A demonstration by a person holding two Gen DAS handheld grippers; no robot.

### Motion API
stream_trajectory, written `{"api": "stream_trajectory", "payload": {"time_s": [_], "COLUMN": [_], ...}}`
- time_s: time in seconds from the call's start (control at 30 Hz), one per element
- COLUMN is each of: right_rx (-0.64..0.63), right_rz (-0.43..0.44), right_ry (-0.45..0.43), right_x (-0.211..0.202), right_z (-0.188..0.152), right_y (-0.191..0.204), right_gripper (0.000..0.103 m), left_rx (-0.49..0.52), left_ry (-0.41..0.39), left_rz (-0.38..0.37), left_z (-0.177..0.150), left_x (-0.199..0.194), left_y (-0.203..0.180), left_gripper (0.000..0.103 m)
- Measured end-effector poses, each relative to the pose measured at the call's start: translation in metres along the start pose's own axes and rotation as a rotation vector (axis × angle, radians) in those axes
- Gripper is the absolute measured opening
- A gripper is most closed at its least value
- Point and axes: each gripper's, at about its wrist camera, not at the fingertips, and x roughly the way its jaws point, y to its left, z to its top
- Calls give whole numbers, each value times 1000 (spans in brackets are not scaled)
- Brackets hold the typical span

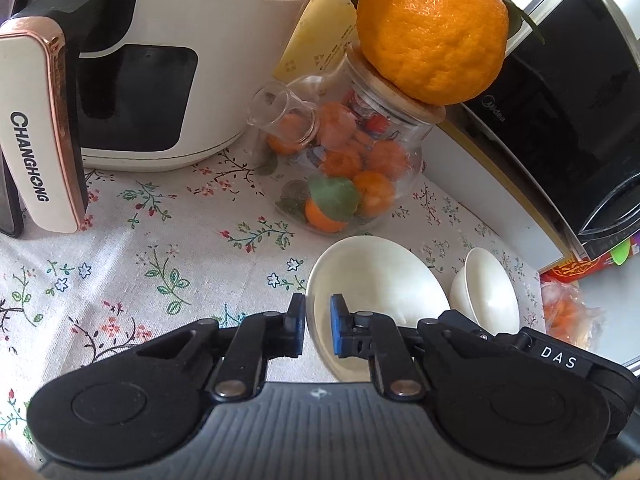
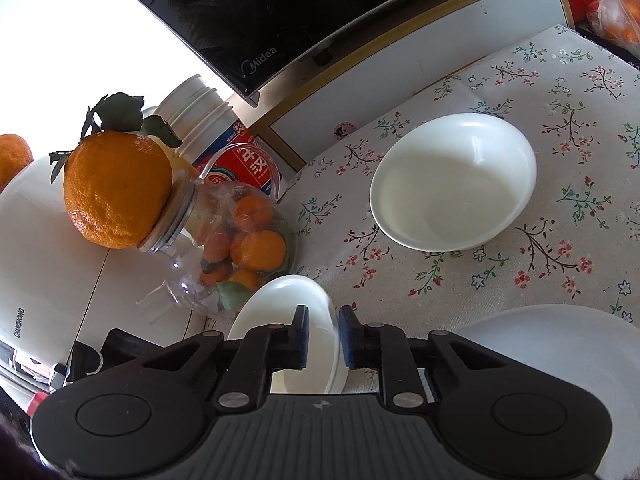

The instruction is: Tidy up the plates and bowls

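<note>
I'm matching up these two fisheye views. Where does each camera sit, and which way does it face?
Left wrist: on the left gripper, angled down at its clamped white bowl, facing the air fryer.
Right wrist: on the right gripper, angled down, pinching a bowl rim.
Shared: glass jar, large orange, floral tablecloth.

the left black plastic two-finger tool (image 1: pixel 318 330) had a ribbed dark grey deck at its base with a small pale emblem in the middle. two rounded black housings flanked the deck, each bearing a raised disc. black link arms ran forward from silver pivot screws to the fingers, whose inner pads (image 1: pixel 338 330) were blue. a white "das" marking sat on a black block at its right side.

the right black plastic two-finger tool (image 2: pixel 324 338) looked alike: ribbed grey deck, round black housings, silver screws, blue-edged pads (image 2: pixel 347 338).
</note>
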Motion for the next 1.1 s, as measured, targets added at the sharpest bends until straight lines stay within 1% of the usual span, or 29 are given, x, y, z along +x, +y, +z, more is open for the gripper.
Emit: {"api": "stream_trajectory", "payload": {"time_s": [0.1,0.23,0.4,0.7,1.1], "right_rx": [7,-5,-19,-28,-26], "right_rz": [7,17,28,45,95], "right_ry": [3,-6,-10,-21,-32], "right_x": [-1,-6,-14,-34,-74], "right_z": [0,1,2,5,7], "right_y": [-1,2,5,6,2], "right_gripper": [9,9,9,9,9], "left_rx": [-1,-7,13,45,103], "left_ry": [-4,-9,-22,-31,-25], "left_rz": [-3,-19,-28,-69,-151], "left_z": [1,2,2,0,-9], "left_x": [-1,-6,-17,-34,-60], "left_y": [1,0,-1,-11,-24], "left_gripper": [10,10,10,9,9]}}
